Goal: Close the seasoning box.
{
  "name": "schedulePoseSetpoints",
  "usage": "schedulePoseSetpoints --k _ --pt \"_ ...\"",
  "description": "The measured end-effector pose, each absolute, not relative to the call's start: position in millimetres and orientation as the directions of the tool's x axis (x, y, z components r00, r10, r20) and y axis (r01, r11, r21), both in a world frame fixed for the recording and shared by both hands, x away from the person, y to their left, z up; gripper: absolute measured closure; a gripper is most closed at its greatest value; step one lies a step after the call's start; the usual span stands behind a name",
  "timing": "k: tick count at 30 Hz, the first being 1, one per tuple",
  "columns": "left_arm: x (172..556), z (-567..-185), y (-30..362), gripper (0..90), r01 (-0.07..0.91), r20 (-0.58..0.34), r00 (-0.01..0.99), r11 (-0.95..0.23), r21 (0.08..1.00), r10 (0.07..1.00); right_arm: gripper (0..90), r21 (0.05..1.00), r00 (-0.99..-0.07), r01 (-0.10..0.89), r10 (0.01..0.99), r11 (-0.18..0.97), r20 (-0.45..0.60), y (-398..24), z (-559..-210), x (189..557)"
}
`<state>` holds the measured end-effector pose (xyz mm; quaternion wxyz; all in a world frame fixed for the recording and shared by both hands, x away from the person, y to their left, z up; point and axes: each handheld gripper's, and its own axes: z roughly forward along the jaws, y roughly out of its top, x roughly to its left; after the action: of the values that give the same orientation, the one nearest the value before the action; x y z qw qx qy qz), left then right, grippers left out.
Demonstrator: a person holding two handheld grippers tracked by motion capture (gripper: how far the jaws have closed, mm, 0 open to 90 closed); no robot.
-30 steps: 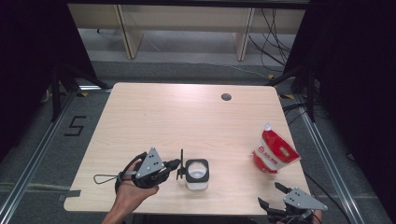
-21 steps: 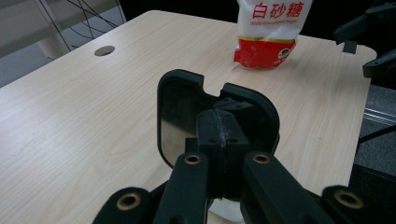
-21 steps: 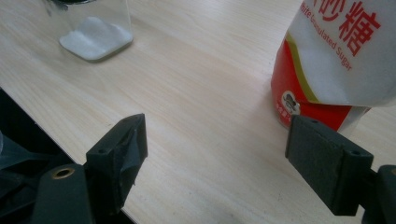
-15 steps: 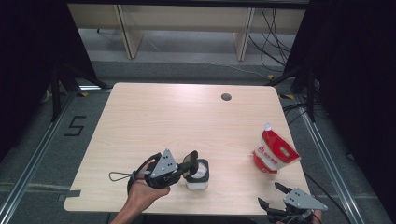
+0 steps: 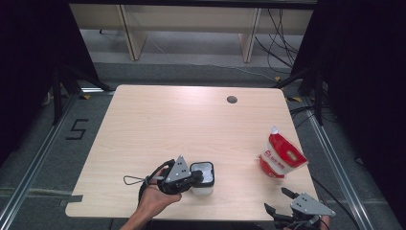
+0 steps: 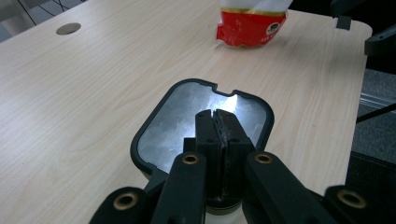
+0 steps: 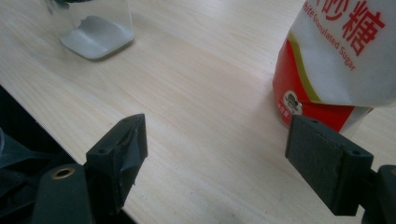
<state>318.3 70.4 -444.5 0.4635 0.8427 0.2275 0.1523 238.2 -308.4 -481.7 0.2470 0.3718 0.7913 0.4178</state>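
With our left claw pressed shut over the mouth of the open tub near the table's front edge, we judge a push could tip or slide the tub. Our right claw holds nothing, spread wide before the sugar bag, right of the tub.

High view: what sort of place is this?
Probably a lab recording station, not a kitchen: a bare wooden table with a cable hole, loose cables on the floor behind, and a taped "5".
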Motion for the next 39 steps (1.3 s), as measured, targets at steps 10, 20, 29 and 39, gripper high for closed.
schedulePoseSetpoints --k 10,20,29,39 --pt "320 -445 72 81.7 0.262 0.011 0.847 -0.435 0.862 0.532 21.8 0.84 -0.603 0.404 0.796 0.363 -0.055 -308 -482 237" --pt "316 -435 93 49.6 0.331 -0.108 0.836 -0.337 0.881 0.538 21.8 0.843 -0.604 0.389 0.793 0.372 -0.071 -308 -482 238" --pt "305 -440 127 39.9 0.354 -0.1 0.795 -0.324 0.877 0.599 21.8 0.844 -0.591 0.397 0.804 0.36 -0.065 -307 -482 237" --pt "294 -460 144 35.0 0.409 -0.15 0.763 -0.289 0.866 0.629 21.8 0.837 -0.606 0.405 0.793 0.367 -0.054 -307 -482 237"
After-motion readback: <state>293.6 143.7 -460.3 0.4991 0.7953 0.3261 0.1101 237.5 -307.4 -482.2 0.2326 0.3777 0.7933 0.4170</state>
